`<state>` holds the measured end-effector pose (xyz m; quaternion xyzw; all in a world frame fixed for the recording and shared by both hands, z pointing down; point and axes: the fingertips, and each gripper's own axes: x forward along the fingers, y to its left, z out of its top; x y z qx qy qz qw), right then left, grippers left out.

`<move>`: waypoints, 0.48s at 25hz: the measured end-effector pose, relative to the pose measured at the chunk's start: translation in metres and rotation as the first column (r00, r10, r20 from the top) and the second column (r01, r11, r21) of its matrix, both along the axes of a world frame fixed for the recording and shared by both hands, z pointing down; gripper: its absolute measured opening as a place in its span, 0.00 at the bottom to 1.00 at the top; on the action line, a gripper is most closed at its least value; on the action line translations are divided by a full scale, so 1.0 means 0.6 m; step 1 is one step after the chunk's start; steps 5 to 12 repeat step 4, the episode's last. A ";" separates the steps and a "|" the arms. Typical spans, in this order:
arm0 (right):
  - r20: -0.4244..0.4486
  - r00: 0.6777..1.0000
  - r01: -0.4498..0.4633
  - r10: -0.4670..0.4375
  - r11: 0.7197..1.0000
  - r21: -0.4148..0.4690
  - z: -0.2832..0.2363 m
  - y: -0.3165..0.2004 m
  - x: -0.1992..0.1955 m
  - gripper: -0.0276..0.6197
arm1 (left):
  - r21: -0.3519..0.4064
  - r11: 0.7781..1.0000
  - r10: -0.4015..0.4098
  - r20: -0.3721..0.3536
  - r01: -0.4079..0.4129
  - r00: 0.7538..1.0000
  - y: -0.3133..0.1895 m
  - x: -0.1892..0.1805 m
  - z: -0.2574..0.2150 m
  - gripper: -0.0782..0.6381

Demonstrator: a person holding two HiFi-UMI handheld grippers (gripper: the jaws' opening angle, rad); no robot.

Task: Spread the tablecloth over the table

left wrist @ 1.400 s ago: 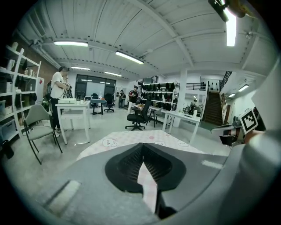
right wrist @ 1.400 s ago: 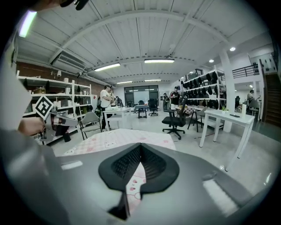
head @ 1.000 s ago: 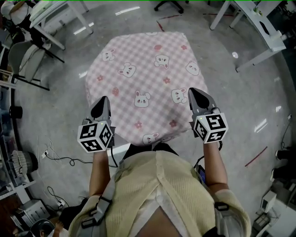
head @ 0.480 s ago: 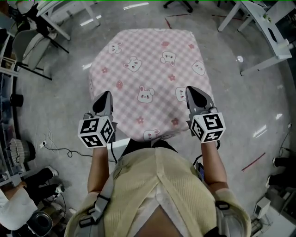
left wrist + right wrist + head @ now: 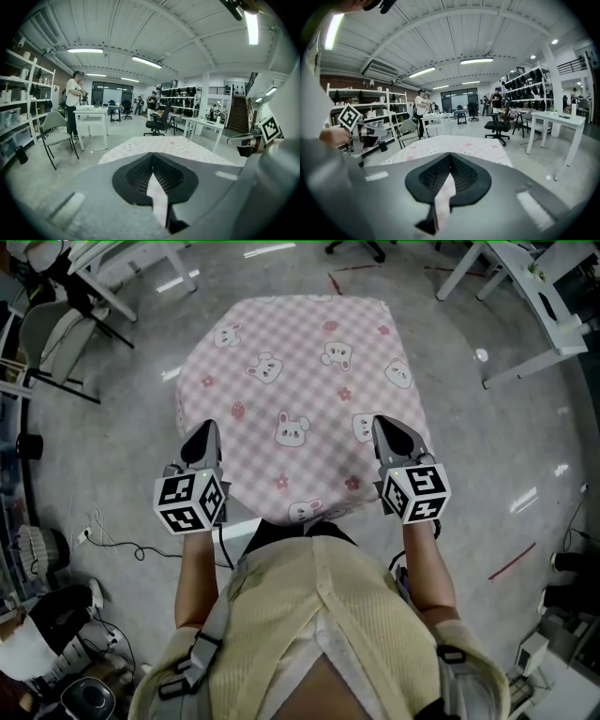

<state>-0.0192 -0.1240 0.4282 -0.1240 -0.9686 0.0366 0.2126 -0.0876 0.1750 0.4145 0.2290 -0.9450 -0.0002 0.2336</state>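
The grey polished floor (image 5: 487, 456) fills the room, with white desks (image 5: 548, 306) off the far right corner and a grey chair (image 5: 47, 348) to the far left. In the middle, the pink checked tablecloth (image 5: 300, 362), printed with bunnies and small flowers, lies flat across the whole tabletop, hiding it, and hangs over its edges. The person's cream ribbed top (image 5: 319, 634) stands at the near edge. The left gripper (image 5: 201, 442) is at the near left corner, its 2 jaws pressed together on a narrow fold of the cloth's hem. The right gripper (image 5: 392, 435) is at the near right corner, likewise pinching a strip of the pink cloth. Each carries 1 marker cube (image 5: 192, 504) behind its jaws.
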 end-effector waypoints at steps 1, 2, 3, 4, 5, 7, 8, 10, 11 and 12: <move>-0.002 1.000 0.005 -0.005 1.000 0.000 0.002 0.002 0.000 0.05 | -0.004 1.000 0.004 -0.003 -0.004 1.000 0.000 0.004 0.005 0.12; -0.004 1.000 0.012 -0.012 1.000 0.001 0.004 0.003 0.001 0.05 | -0.005 1.000 0.007 -0.007 -0.007 1.000 0.000 0.007 0.009 0.11; -0.006 1.000 0.018 -0.018 1.000 0.003 0.006 0.005 0.002 0.05 | -0.004 1.000 0.010 -0.011 -0.010 1.000 0.000 0.011 0.014 0.11; -0.008 1.000 0.025 -0.025 1.000 0.005 0.008 0.006 0.003 0.05 | -0.002 1.000 0.012 -0.015 -0.012 1.000 0.000 0.014 0.018 0.11; -0.008 1.000 0.025 -0.025 1.000 0.005 0.008 0.006 0.003 0.05 | -0.002 1.000 0.012 -0.015 -0.012 1.000 0.000 0.014 0.018 0.11; -0.008 1.000 0.025 -0.025 1.000 0.005 0.008 0.006 0.003 0.05 | -0.002 1.000 0.012 -0.015 -0.012 1.000 0.000 0.014 0.018 0.11; -0.008 1.000 0.025 -0.025 1.000 0.005 0.008 0.006 0.003 0.05 | -0.002 1.000 0.012 -0.015 -0.012 1.000 0.000 0.014 0.018 0.11; -0.008 1.000 0.025 -0.025 1.000 0.005 0.008 0.006 0.003 0.05 | -0.002 1.000 0.012 -0.015 -0.012 1.000 0.000 0.014 0.018 0.11; -0.008 1.000 0.025 -0.025 1.000 0.005 0.008 0.006 0.003 0.05 | -0.002 1.000 0.012 -0.015 -0.012 1.000 0.000 0.014 0.018 0.11; -0.008 1.000 0.025 -0.025 1.000 0.005 0.008 0.006 0.003 0.05 | -0.002 1.000 0.012 -0.015 -0.012 1.000 0.000 0.014 0.018 0.11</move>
